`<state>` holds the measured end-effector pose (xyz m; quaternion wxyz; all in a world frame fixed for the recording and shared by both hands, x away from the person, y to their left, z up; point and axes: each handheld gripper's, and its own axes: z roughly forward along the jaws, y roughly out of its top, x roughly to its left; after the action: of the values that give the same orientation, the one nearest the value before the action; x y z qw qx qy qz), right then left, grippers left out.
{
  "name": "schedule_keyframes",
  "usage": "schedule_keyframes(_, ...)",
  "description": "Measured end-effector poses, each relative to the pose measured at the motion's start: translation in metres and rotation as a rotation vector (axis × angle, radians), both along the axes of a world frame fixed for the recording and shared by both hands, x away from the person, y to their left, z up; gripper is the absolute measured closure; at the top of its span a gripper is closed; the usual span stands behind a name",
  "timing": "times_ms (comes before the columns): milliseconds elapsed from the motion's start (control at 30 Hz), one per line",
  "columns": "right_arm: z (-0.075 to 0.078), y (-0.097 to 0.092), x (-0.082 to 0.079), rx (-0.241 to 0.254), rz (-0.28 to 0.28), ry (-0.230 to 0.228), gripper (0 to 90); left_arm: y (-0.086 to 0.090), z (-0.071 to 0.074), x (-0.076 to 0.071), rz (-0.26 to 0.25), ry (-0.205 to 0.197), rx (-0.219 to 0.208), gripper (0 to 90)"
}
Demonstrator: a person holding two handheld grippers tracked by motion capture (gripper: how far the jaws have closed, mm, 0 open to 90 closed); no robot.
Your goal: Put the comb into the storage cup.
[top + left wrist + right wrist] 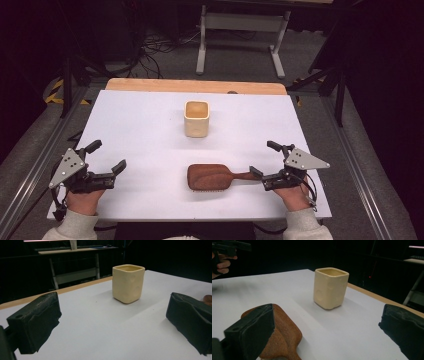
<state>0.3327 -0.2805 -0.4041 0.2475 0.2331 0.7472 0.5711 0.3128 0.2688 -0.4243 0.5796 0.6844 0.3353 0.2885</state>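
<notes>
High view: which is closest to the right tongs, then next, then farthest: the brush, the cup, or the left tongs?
From the right tongs:
1. Wooden brush, handle tip right beside them.
2. Cream cup, mid-table, farther back.
3. Left tongs, across the table.

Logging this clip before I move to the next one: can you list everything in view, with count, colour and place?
cup: 1, cream, square-sided, upright at the table's middle, toward the far side.
hairbrush: 1, brown wood, lying flat on the near side, handle toward the right gripper.
table: 1, white top with a wooden strip along the far edge.
frame: 1, pale metal, on the floor behind the table.
cables: several, dark, on the floor at the far left.
left gripper: 1, black, near left, fingers open, holding nothing.
right gripper: 1, black, near right, fingers open, by the brush handle's end.
</notes>
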Motion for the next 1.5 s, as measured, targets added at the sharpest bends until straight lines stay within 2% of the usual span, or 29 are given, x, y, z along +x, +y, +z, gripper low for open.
schedule_keyframes(133, 0.005, 0.006, 0.004, -0.02, 0.008, 0.008, 1.0, -0.001, -0.001, 0.001, -0.005, 0.007, 0.01, 0.5)
schedule_keyframes(167, 0.01, 0.012, 0.009, -0.036, 0.041, 0.033, 1.7, -0.003, -0.001, 0.0, -0.006, 0.008, 0.02, 0.5)
schedule_keyframes(233, 0.013, 0.018, 0.012, -0.053, 0.064, 0.047, 2.4, -0.003, -0.001, 0.0, -0.011, 0.006, 0.019, 0.6)
schedule_keyframes(300, 0.016, 0.021, 0.014, -0.072, 0.073, 0.048, 3.1, -0.003, 0.0, 0.0, -0.014, 0.005, 0.021, 0.9)
schedule_keyframes(333, 0.019, 0.03, 0.017, -0.097, 0.098, 0.041, 4.1, -0.003, 0.0, 0.0, -0.018, 0.009, 0.02, 1.6)
schedule_keyframes(400, 0.02, 0.033, 0.018, -0.1, 0.102, 0.041, 4.1, -0.003, -0.001, 0.001, -0.024, 0.013, 0.023, 1.7)
schedule_keyframes(467, 0.022, 0.042, 0.023, -0.146, 0.128, 0.056, 5.0, -0.003, -0.001, 0.001, -0.032, 0.02, 0.015, 2.0)
schedule_keyframes(500, 0.022, 0.042, 0.023, -0.146, 0.128, 0.056, 5.0, -0.003, -0.001, 0.001, -0.032, 0.02, 0.015, 2.0)
schedule_keyframes(567, 0.026, 0.052, 0.027, -0.211, 0.156, 0.066, 6.3, -0.004, -0.001, 0.002, -0.041, 0.018, 0.018, 1.6)
schedule_keyframes(733, 0.032, 0.064, 0.03, -0.281, 0.206, 0.066, 7.8, -0.004, -0.001, 0.001, -0.041, 0.007, 0.015, 1.2)
schedule_keyframes(833, 0.033, 0.068, 0.033, -0.297, 0.237, 0.071, 7.8, -0.004, -0.001, 0.001, -0.057, 0.011, -0.009, 1.7)
schedule_keyframes(1033, 0.03, 0.076, 0.037, -0.345, 0.301, 0.109, 7.7, -0.005, -0.001, 0.001, -0.057, 0.013, 0.01, 1.7)
schedule_keyframes(1133, 0.031, 0.081, 0.038, -0.417, 0.319, 0.136, 7.8, -0.005, -0.001, 0.002, -0.052, 0.018, 0.012, 1.4)
schedule_keyframes(1167, 0.031, 0.083, 0.04, -0.448, 0.329, 0.158, 7.8, -0.005, -0.001, 0.002, -0.052, 0.02, 0.012, 1.5)
schedule_keyframes(1233, 0.031, 0.083, 0.04, -0.458, 0.329, 0.162, 7.6, -0.005, -0.001, 0.002, -0.05, 0.024, 0.016, 1.5)
schedule_keyframes(1400, 0.031, 0.087, 0.043, -0.538, 0.353, 0.205, 2.1, -0.006, -0.002, 0.002, -0.055, 0.025, 0.02, 1.5)
schedule_keyframes(1500, 0.03, 0.09, 0.043, -0.597, 0.365, 0.219, 5.2, -0.006, -0.002, 0.002, -0.066, 0.028, 0.013, 1.9)
